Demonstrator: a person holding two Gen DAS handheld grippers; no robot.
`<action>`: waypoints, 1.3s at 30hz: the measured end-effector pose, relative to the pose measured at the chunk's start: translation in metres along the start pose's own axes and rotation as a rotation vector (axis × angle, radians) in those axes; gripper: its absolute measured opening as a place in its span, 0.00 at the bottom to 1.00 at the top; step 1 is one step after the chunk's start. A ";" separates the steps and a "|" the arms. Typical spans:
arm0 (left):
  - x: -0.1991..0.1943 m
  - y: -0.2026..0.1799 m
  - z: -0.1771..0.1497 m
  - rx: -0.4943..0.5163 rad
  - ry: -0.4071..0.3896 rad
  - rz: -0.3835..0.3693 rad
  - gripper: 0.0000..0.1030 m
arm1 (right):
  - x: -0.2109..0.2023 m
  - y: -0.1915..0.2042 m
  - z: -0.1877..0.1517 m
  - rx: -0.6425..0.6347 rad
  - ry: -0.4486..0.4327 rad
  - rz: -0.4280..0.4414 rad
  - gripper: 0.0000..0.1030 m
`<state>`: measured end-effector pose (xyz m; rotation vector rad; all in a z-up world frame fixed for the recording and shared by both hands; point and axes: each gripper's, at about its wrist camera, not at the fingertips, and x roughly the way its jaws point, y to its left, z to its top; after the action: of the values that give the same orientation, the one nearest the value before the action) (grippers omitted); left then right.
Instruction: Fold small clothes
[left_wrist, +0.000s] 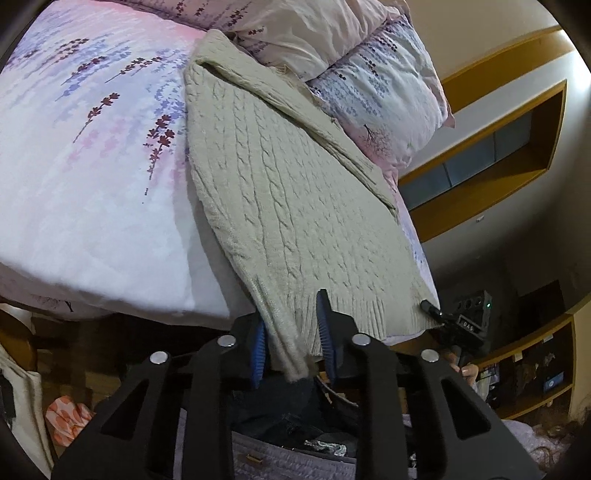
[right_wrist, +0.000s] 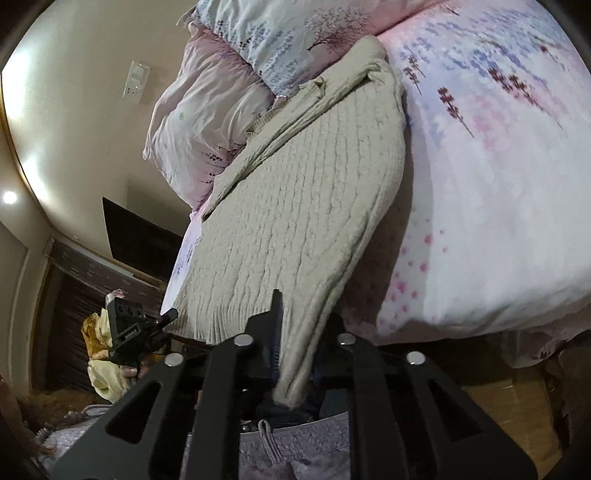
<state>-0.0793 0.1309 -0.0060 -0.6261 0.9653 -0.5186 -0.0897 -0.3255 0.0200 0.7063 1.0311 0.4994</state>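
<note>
Both grippers — left gripper (left_wrist: 291, 332), right gripper (right_wrist: 295, 332) — pinch sweater (left_wrist: 295, 206).

Sweater lying on the bed, its near corners in the two grippers

The sweater (left_wrist: 295, 206) lies on the bed (left_wrist: 92, 206), its far end beside the pillows (left_wrist: 369, 74). Its hem hangs over the near edge, with the left gripper (left_wrist: 291, 332) at one corner and the right gripper (right_wrist: 299, 332) at the other.
</note>
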 end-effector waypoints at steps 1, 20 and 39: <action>0.000 0.000 0.000 0.005 0.003 0.006 0.16 | 0.000 0.003 0.002 -0.010 -0.011 -0.004 0.08; -0.040 -0.021 0.082 0.155 -0.249 0.127 0.06 | -0.036 0.084 0.054 -0.420 -0.453 -0.273 0.07; 0.031 -0.031 0.254 0.141 -0.381 0.232 0.06 | 0.020 0.080 0.165 -0.399 -0.594 -0.392 0.07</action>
<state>0.1525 0.1529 0.1045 -0.4565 0.6235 -0.2452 0.0629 -0.3054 0.1215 0.2514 0.4659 0.1246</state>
